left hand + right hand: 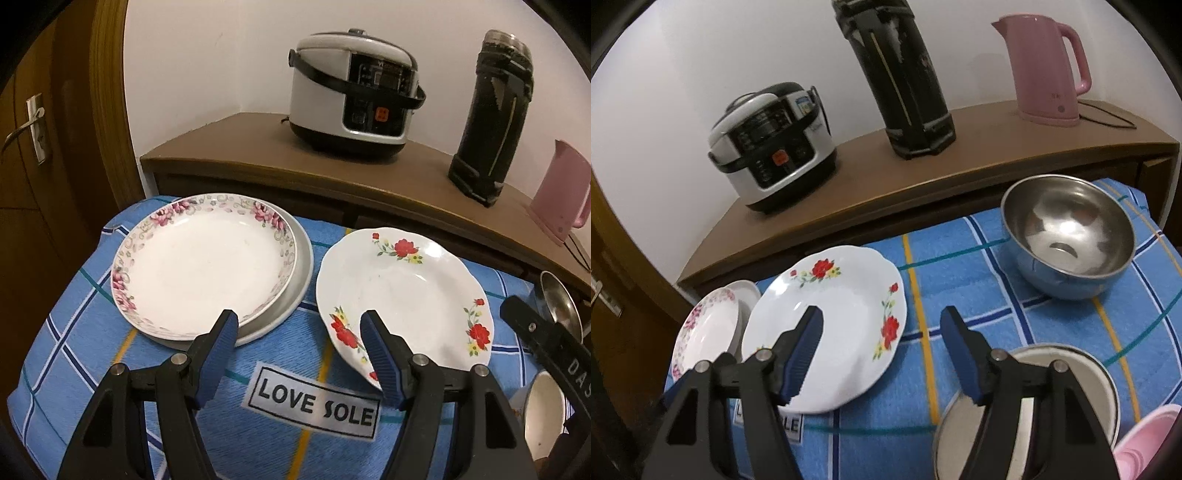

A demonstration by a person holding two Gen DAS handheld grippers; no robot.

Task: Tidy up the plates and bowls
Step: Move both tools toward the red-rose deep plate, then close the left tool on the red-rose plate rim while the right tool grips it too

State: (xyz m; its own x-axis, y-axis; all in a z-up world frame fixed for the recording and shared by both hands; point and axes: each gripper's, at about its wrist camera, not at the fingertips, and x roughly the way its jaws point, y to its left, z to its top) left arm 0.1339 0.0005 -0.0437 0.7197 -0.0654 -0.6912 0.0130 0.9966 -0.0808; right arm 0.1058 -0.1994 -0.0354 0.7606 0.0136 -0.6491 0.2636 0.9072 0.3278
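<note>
Two wrist views of a surface spread with a blue checked cloth (110,332), its label reading "LOVE SOLE" (314,402).

Left tool (300,321): jaws wide apart, nothing between the pads. It hangs above the near part of the cloth, pointing at the gap between the two groups of plates. One blue fingertip (225,325) overlaps the near rim of the left stack in the view; the other overlaps the near left edge of the red-flowered plate (406,288). Contact cannot be told.

Right tool (881,321): jaws apart, gripping nothing. Its left fingertip (812,325) shows in front of the red-flowered plate (842,317); its right finger stands above a white enamel bowl (1089,387) at the near right.

Left stack: a pink-flowered plate (203,266) rests on a plain white plate (301,269), at the far left of the cloth. The red-flowered plate, with a scalloped rim, lies alone just to the right of the stack, apart from it. A steel bowl (1067,236) stands upright at the far right of the cloth, well apart from the plates. A pink object (1145,443) shows at the near right corner; what it is cannot be told.

Behind the cloth, a brown desk (849,192) carries, from left to right, a rice cooker (775,147), a tall black flask (905,81) and a pink kettle (1045,66). A wooden door with a lever handle (26,125) stands at the far left.
</note>
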